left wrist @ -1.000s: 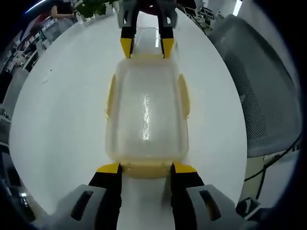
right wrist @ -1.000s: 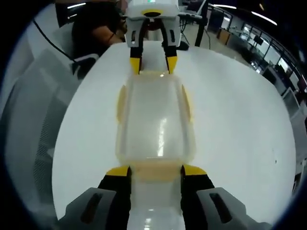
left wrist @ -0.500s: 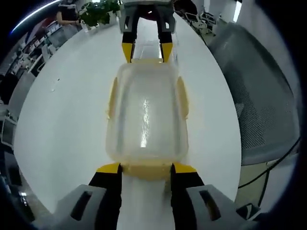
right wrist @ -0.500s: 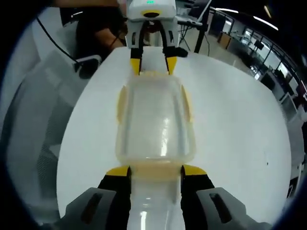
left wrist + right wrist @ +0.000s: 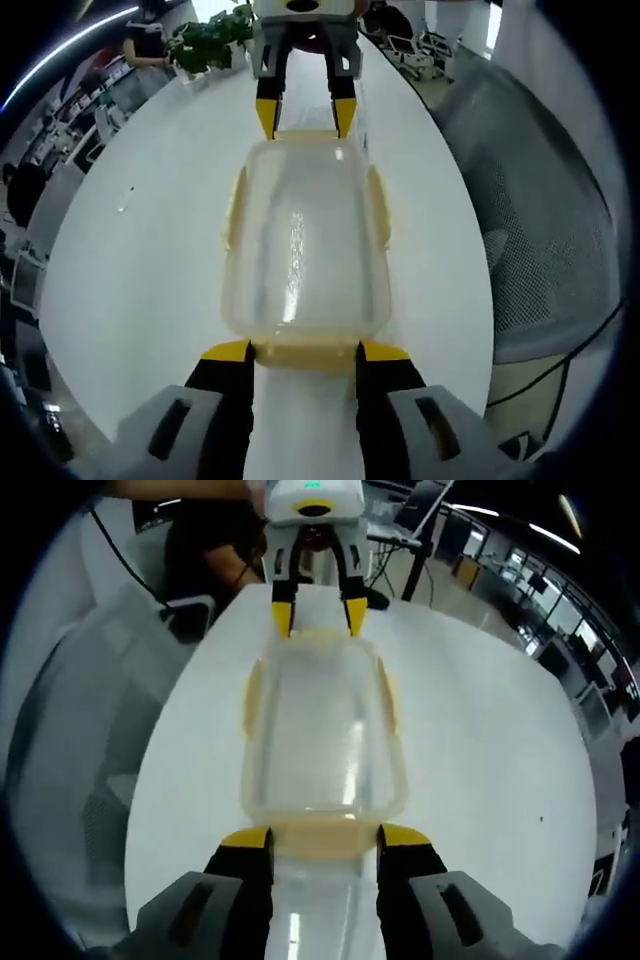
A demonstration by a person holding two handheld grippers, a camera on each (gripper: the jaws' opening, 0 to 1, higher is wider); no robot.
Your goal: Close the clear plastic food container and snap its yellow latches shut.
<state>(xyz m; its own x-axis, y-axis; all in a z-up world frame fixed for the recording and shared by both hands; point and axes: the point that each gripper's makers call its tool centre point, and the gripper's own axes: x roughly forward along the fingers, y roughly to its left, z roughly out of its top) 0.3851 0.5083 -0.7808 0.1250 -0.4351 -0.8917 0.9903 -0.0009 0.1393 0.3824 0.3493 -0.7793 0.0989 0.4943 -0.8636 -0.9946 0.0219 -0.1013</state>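
The clear plastic food container has its lid on and hangs lengthwise between my two grippers, above the white table. My left gripper is shut on the yellow end latch nearest it. At the far end, the right gripper clasps the opposite latch. In the right gripper view the container runs from my right gripper, shut on its near yellow latch, up to the left gripper. Yellow side latches lie against the long walls.
The white table spreads beneath the container. A grey mesh chair stands at its edge, and the chair also flanks the table in the right gripper view. A person sits beyond the far end. A green plant stands farther off.
Both views have pulled away from the table, which now looks smaller and lower. The container keeps the same place between both pairs of jaws.
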